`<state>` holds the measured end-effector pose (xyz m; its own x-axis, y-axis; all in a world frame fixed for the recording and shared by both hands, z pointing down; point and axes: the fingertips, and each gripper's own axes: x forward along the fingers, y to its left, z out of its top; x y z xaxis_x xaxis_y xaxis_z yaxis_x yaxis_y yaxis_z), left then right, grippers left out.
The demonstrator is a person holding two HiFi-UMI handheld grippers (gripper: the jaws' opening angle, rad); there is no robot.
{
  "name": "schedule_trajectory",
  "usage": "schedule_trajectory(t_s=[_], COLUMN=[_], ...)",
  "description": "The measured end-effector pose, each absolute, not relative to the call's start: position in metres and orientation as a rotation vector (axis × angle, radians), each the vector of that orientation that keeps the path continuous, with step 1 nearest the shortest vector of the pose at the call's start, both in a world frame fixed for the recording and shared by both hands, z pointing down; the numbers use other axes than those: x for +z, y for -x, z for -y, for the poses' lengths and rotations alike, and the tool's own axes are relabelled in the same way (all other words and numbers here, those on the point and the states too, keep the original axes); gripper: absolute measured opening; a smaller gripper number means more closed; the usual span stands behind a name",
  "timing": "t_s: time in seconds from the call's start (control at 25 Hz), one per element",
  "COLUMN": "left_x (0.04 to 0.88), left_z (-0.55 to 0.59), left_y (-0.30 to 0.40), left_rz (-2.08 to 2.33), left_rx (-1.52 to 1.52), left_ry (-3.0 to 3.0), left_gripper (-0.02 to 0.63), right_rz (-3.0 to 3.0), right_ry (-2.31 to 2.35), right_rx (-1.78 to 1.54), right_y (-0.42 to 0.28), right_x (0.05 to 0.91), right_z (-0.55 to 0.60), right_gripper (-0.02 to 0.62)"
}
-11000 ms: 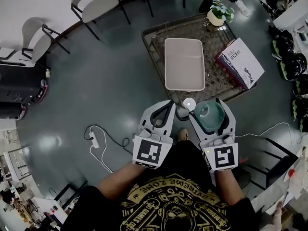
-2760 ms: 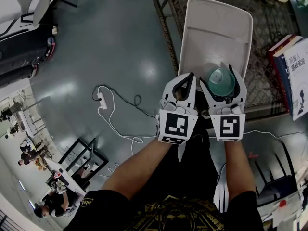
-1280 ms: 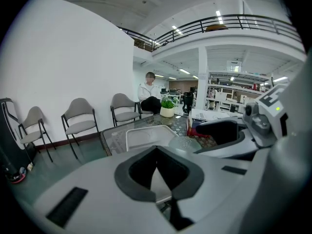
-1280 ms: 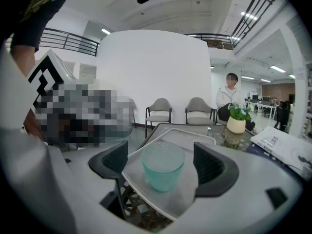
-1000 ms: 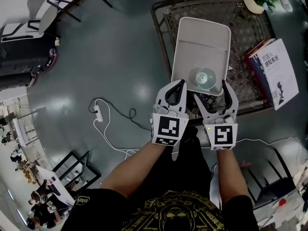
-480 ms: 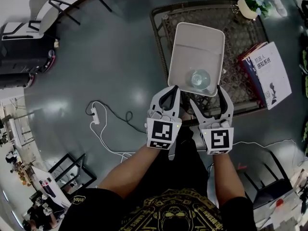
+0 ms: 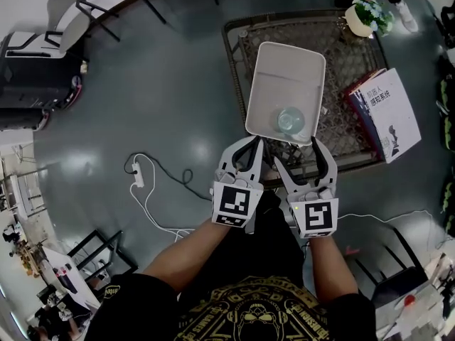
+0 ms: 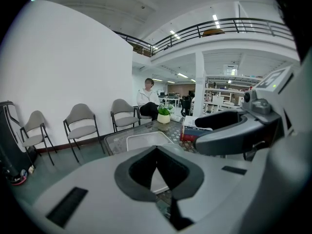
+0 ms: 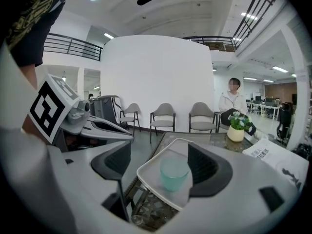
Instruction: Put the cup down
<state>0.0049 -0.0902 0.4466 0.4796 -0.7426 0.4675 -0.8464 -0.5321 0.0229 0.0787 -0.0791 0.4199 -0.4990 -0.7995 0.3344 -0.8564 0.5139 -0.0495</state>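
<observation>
A clear teal cup (image 7: 290, 121) stands upright on the near end of a white tray (image 7: 281, 62), free of both grippers. My right gripper (image 7: 299, 155) hangs just short of the tray's near edge, open. Its jaws have just been closing a little, with nothing between them. In the right gripper view the cup (image 9: 174, 173) sits on the tray (image 9: 146, 172) beyond the right gripper (image 9: 159, 155). My left gripper (image 7: 253, 143) is beside it on the left, shut on nothing. In the left gripper view the left gripper (image 8: 156, 149) has its tips together, and the tray (image 8: 142, 140) lies ahead.
The tray lies on a low wicker-and-glass table (image 7: 355, 55) with books (image 7: 384, 112) and a potted plant (image 7: 366, 16). A power strip with cable (image 7: 138, 180) lies on the floor at left. Chairs (image 9: 163, 115) line the wall, and a person (image 9: 234, 106) sits there.
The right gripper let go of the cup on the tray. Both grippers have drawn back toward me. The cup stays where it was set.
</observation>
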Motion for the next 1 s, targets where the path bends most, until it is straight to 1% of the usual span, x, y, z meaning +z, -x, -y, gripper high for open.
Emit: schedule_trajectory(t_s=[0.08,0.28,0.64,0.8,0.88,1.0], left_x=[0.439,0.418,0.386,0.379,0.374,0.369], left_z=[0.086,0.079,0.07,0.065,0.063,0.057], left_y=[-0.003,-0.002,0.003,0.005,0.005,0.001], left_rz=[1.355,1.343,1.337,1.335,1.331,1.31], left_rx=[0.59,0.559,0.502,0.481,0.471,0.466], left_ry=[-2.486,-2.513,-2.566,-2.553,-2.561,-2.581], left_gripper=[-0.012,-0.011,-0.012,-0.012,-0.012,-0.012], right_rz=[2.49,2.482,2.46,2.447,2.442,2.438], right_ry=[-1.399,-1.4,-1.393,-1.398,-1.391,-1.384], right_rx=[0.291,0.264,0.284,0.298,0.3,0.303], right_y=[-0.079,-0.079,-0.075,-0.073,-0.072,-0.071], right_x=[0.41,0.392,0.377,0.375,0.374,0.372], right_z=[0.077,0.072,0.057,0.049,0.044,0.038], right_gripper=[0.338,0.283,0.224,0.156,0.14,0.099])
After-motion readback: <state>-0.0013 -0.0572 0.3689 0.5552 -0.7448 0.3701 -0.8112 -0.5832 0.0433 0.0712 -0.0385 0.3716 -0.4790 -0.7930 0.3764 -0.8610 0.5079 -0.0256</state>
